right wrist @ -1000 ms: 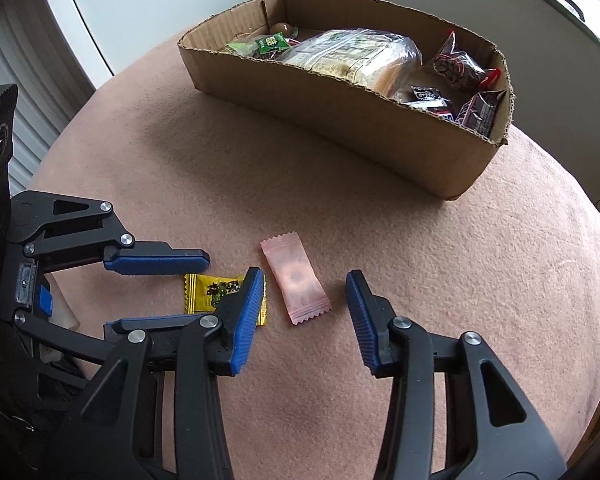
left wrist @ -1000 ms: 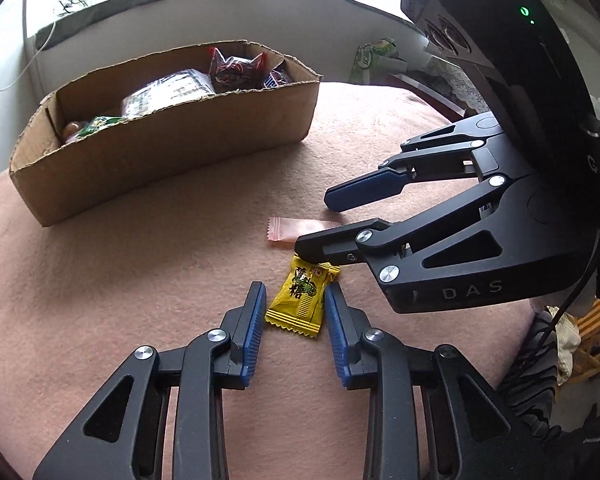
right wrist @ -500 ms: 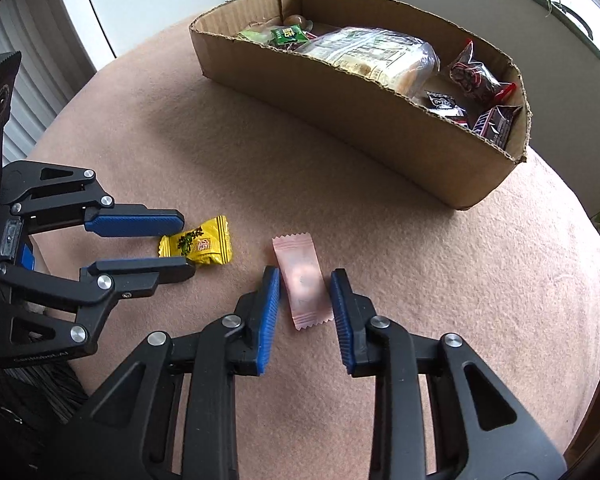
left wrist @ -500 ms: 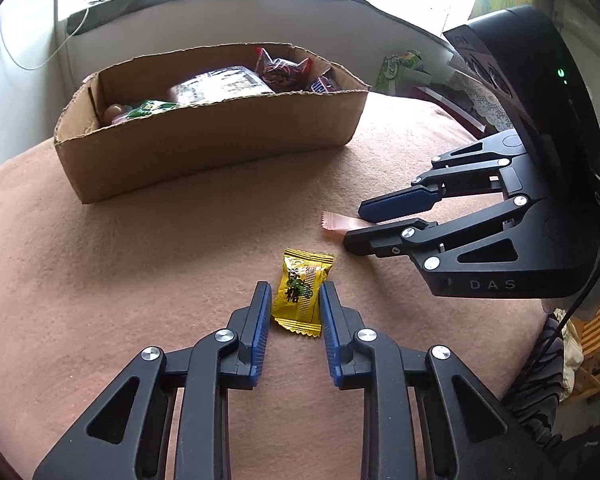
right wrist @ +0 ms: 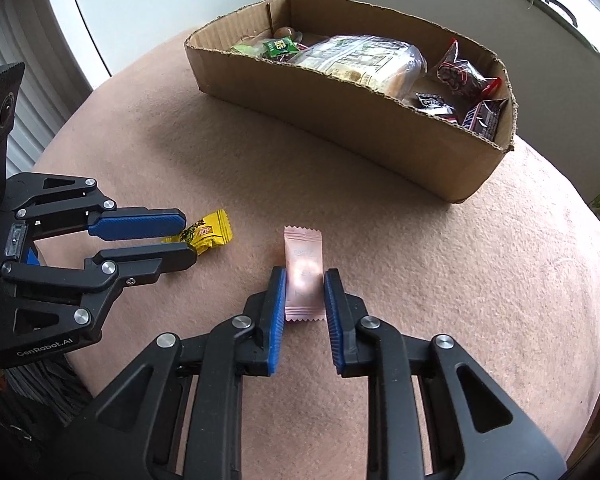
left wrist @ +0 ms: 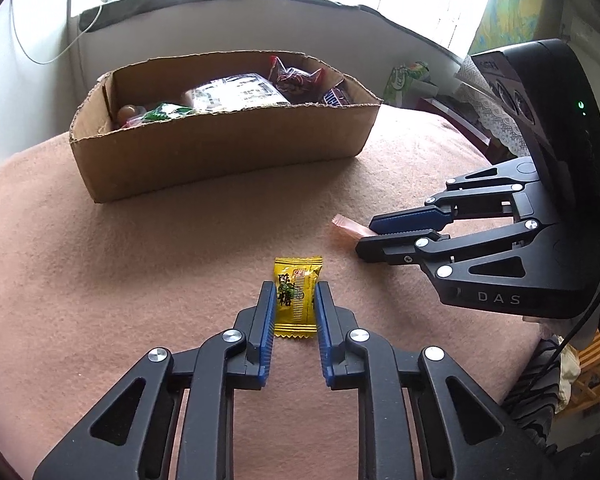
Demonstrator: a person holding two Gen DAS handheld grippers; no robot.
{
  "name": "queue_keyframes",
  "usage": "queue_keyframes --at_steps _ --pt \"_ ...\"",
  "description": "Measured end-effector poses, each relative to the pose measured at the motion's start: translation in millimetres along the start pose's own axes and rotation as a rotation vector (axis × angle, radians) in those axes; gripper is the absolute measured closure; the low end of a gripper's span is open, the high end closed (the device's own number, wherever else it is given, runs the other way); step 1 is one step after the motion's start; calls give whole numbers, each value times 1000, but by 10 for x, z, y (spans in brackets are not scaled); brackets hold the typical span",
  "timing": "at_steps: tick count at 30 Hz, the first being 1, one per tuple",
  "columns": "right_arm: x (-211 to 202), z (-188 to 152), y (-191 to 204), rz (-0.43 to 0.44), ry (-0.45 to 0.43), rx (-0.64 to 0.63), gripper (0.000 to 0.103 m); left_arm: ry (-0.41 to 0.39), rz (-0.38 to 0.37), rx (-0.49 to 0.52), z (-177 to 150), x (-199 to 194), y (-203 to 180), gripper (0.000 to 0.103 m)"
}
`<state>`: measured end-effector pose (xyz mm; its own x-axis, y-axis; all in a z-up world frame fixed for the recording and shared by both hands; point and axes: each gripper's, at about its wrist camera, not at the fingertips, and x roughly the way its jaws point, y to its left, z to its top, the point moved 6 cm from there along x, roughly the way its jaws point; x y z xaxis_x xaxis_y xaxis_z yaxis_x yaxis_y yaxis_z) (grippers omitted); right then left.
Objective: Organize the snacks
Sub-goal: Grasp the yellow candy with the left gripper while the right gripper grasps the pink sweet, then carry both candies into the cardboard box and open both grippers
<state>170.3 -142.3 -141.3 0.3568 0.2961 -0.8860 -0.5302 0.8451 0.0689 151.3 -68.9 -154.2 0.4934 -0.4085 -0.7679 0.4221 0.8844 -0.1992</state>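
We have the left gripper [left wrist: 296,304] clenched across the middle of the yellow candy [left wrist: 296,292] and the right gripper [right wrist: 305,292] likewise on the pink sachet [right wrist: 303,276], both light, crinkly, slippery wrappers apparently just off the blanket [right wrist: 420,248], near the cardboard box [right wrist: 340,112].

Between my left gripper's [left wrist: 295,304] pads: a yellow wrapped candy [left wrist: 296,298]; a pink sachet [right wrist: 304,276] between my right gripper's [right wrist: 305,292]; an open cardboard box [right wrist: 352,108] beyond.

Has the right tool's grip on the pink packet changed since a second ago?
Yes. The right tool has shut on the pink packet; earlier its fingers stood wide apart. The packet lies at about the same spot before the cardboard box.
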Motion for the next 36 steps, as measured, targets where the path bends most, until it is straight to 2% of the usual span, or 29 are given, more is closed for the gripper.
queue_keyframes --at_steps 6,9,13,20,21,22,24,29,31,36 --pt "-136 -19 -2 -10 -25 0 83 -13 1 -10 31 -44 10 87" --pt "-131 -40 -14 -17 -17 0 83 29 12 32 -20 58 -53 86" --pt "-87 -52 17 -15 -9 5 83 25 40 56 -31 85 -90 83" --pt "-87 -33 3 -17 -14 10 83 27 16 23 32 102 -68 83" --pt "-90 -32 3 -18 -16 12 83 23 11 13 41 85 -66 82" --pt "-96 -42 5 -20 -17 12 83 19 9 10 56 76 -67 75" --pt "-101 -48 10 -27 -16 11 83 14 23 14 82 82 -71 70" --pt "-106 -67 -1 -39 -17 18 83 39 31 61 77 203 -176 70" --pt "-108 -74 -24 -40 -17 24 83 29 55 71 74 213 -179 79" --pt "-141 -94 -57 -42 -24 33 83 13 59 33 70 155 -100 80"
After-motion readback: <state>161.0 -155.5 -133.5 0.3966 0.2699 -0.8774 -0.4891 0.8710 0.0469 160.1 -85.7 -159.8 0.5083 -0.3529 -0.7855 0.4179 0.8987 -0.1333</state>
